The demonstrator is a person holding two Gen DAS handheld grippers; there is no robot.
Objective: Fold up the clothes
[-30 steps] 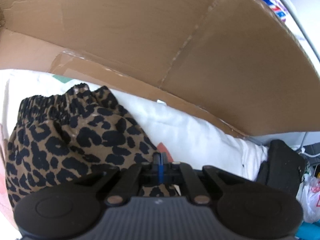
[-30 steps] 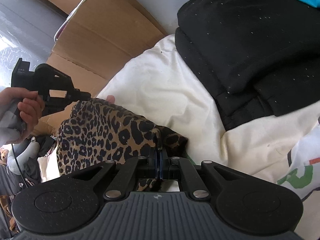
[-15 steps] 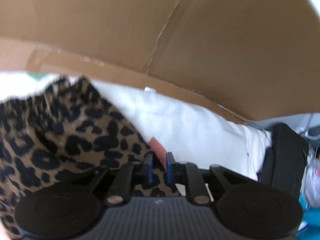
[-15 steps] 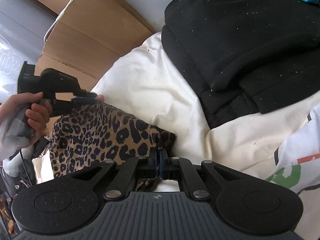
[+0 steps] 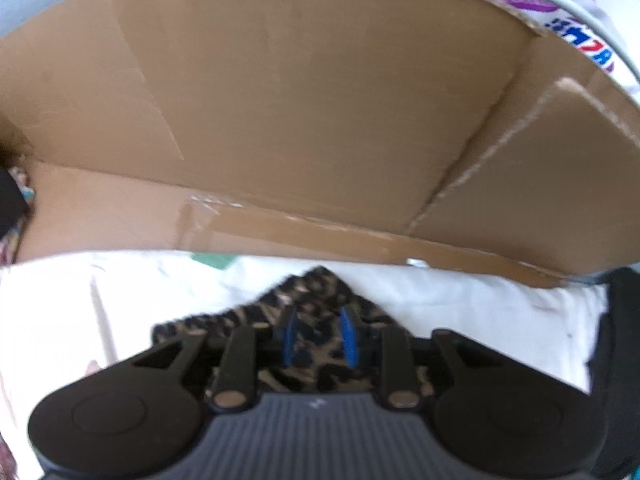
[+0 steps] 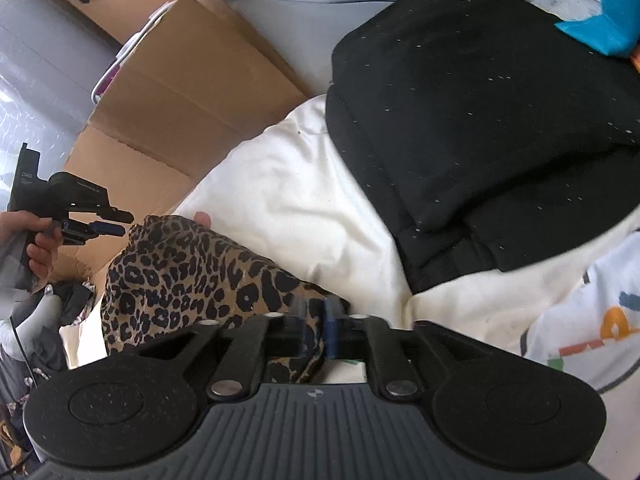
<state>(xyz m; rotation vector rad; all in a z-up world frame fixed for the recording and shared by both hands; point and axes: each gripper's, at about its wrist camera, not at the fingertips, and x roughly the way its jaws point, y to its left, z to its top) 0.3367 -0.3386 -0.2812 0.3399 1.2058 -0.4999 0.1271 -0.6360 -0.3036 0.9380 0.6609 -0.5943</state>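
Let go of the leopard-print garment (image 6: 188, 276): left tool (image 5: 318, 334) now spread apart and lifted off, right tool (image 6: 316, 320) just parted too. Left lying bunched on the white bedding (image 6: 304, 216). Suggests one fold laid down.

A cluttered home room — white bedding (image 6: 304, 208), cardboard boxes (image 5: 304, 120), a folded black garment (image 6: 480, 112).

Brown cardboard panels (image 5: 280, 100) behind a white bedsheet (image 6: 304, 208).
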